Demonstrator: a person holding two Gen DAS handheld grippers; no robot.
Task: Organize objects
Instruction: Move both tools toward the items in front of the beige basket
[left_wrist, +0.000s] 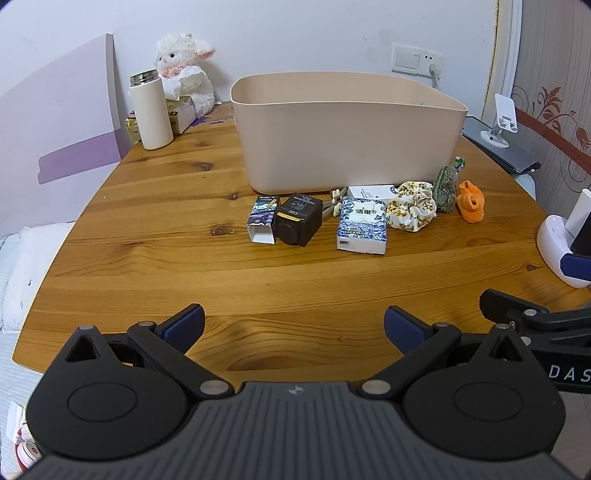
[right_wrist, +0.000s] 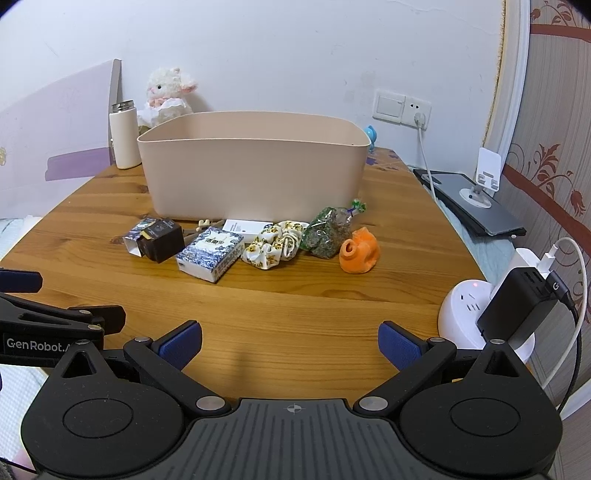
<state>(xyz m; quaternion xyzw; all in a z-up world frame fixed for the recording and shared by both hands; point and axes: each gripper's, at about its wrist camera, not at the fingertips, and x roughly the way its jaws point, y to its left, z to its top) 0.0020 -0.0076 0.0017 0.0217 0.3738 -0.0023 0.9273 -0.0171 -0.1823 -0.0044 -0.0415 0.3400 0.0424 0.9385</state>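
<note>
Hovering low over the near edge of the wooden tabletop, the left hand-held gripper had its blue-padded fingers spread wide with nothing between them. Same story for the right hand-held gripper: jaws wide apart, nothing held, parked just beside the left one.

Going left to right across the tabletop: a white thermos stood upright at the far left corner, with a plush lamb behind it against the wall. The big beige bin sat toward the back middle. All the loose stuff was lined up in a row right in front of the bin: a small printed carton lying with its open end facing the camera, a black box touching it, a little beige clip behind, then a blue-and-white tissue pack with a flat white box behind it. Next came a floral scrunchie, a clear bag of green dried stuff, and an orange toy at the right end.

Off to the far right, a white power hub with a black charger plugged in sat at the tabletop's edge.
</note>
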